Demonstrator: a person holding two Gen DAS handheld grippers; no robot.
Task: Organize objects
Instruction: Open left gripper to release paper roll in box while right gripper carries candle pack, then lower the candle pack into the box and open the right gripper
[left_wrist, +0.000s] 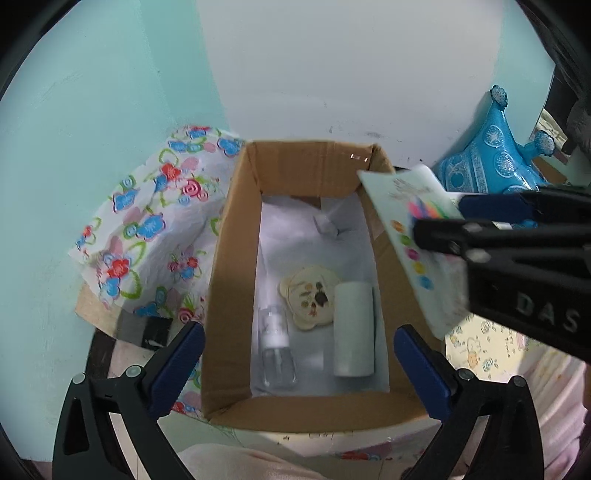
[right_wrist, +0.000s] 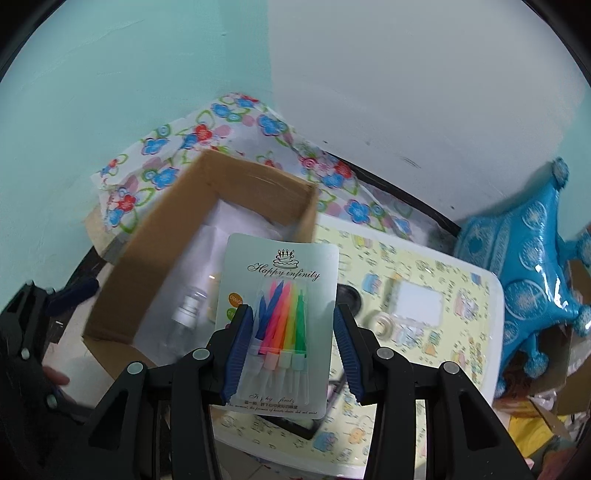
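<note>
An open cardboard box (left_wrist: 229, 258) holds a clear spray bottle (left_wrist: 277, 350), a bear-shaped cream item (left_wrist: 310, 301) and a pale roll (left_wrist: 353, 328) on white paper. My left gripper (left_wrist: 299, 369) is open and empty, its fingers straddling the box's near end. My right gripper (right_wrist: 293, 341) is shut on a card pack of coloured birthday candles (right_wrist: 282, 295) and holds it above the box's right wall (right_wrist: 308, 218). The pack (left_wrist: 413, 236) and the right gripper also show in the left wrist view (left_wrist: 439, 221), at the box's right edge.
Flower-print cloth (left_wrist: 147, 229) lies left of and behind the box. A yellow patterned white tray (right_wrist: 436, 295) with a tape roll (right_wrist: 384, 323) is to the right. A blue foil crown balloon (right_wrist: 532, 258) stands far right. Walls are close behind.
</note>
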